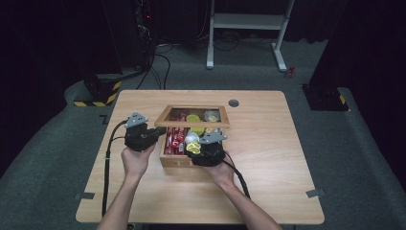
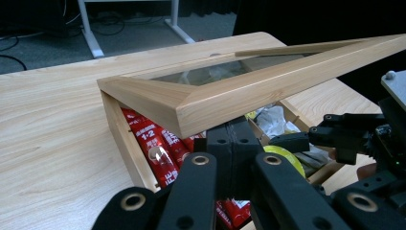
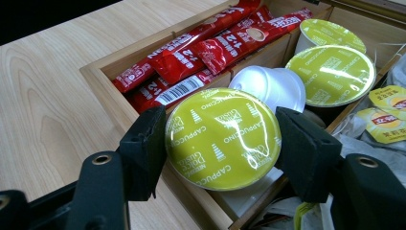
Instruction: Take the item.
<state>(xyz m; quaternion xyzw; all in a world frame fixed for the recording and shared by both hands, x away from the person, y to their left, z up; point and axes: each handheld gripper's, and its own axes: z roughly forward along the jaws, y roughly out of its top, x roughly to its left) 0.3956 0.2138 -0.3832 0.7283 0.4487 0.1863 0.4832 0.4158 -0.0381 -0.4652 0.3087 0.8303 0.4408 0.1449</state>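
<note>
High view: I keep my left gripper (image 1: 155, 132), jaws closed, propping the lid (image 1: 191, 116) of the wooden box (image 1: 174, 161) near the middle of the desk (image 1: 268, 167).

Left gripper view: the closed jaws sit under the lid's front rim; I hold steady.

Right gripper view: my right gripper (image 3: 222, 139) clamps a green coffee capsule (image 3: 222, 138) above the box's near edge. I lift straight, clearing the red sachets (image 3: 201, 48).
</note>
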